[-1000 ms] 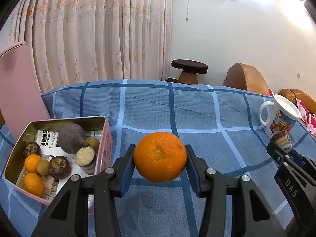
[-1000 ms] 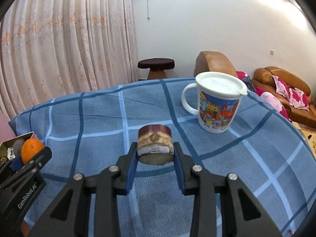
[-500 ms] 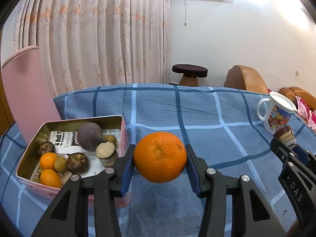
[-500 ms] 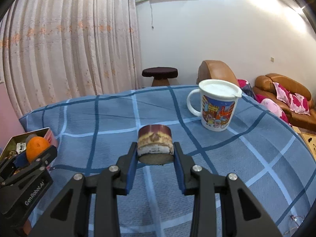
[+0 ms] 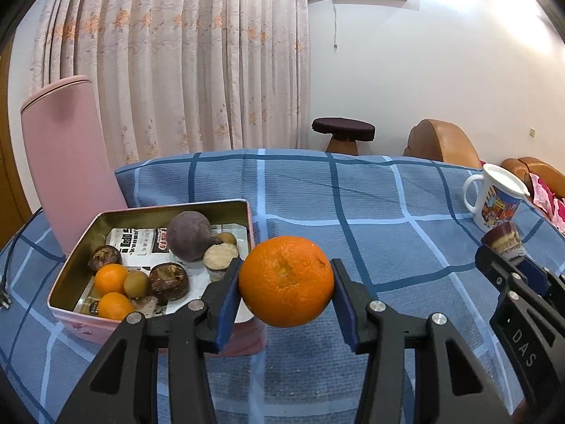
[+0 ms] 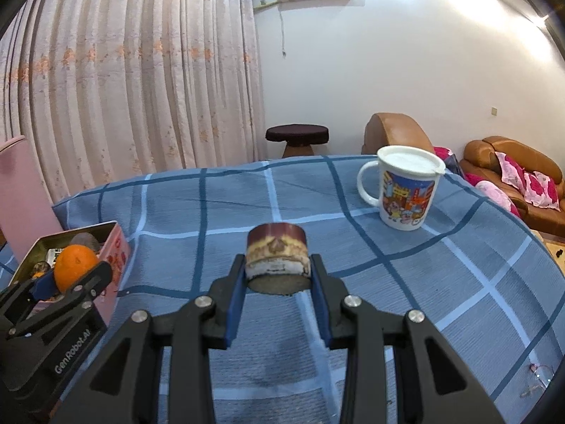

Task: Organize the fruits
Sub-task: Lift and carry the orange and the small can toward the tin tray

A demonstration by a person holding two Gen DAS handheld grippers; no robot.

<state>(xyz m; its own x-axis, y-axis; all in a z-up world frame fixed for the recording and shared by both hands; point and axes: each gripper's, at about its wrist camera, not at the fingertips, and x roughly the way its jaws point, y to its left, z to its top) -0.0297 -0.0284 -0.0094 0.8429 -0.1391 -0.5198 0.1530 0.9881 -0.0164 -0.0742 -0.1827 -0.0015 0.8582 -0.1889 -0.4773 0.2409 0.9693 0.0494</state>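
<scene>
My left gripper (image 5: 286, 300) is shut on a large orange (image 5: 286, 281) and holds it above the blue checked tablecloth, just right of the pink tin box (image 5: 88, 321). The box holds several small fruits, among them a dark purple one (image 5: 189, 235) and small oranges (image 5: 111, 279). My right gripper (image 6: 277, 279) is shut on a short brown-and-cream cut cylinder of fruit (image 6: 277, 259), held above the cloth. The left gripper with the orange (image 6: 74, 266) shows at the left of the right wrist view, by the box (image 6: 113, 251).
A white cartoon mug (image 6: 406, 190) with a lid stands on the cloth at the right; it also shows in the left wrist view (image 5: 494, 196). The pink box lid (image 5: 67, 155) stands upright behind the box. A stool (image 5: 344, 132) and brown sofas (image 6: 508, 173) are beyond the table.
Both grippers have drawn back and risen with their loads still held. In the left wrist view more of the tin box now shows, further to the right.
</scene>
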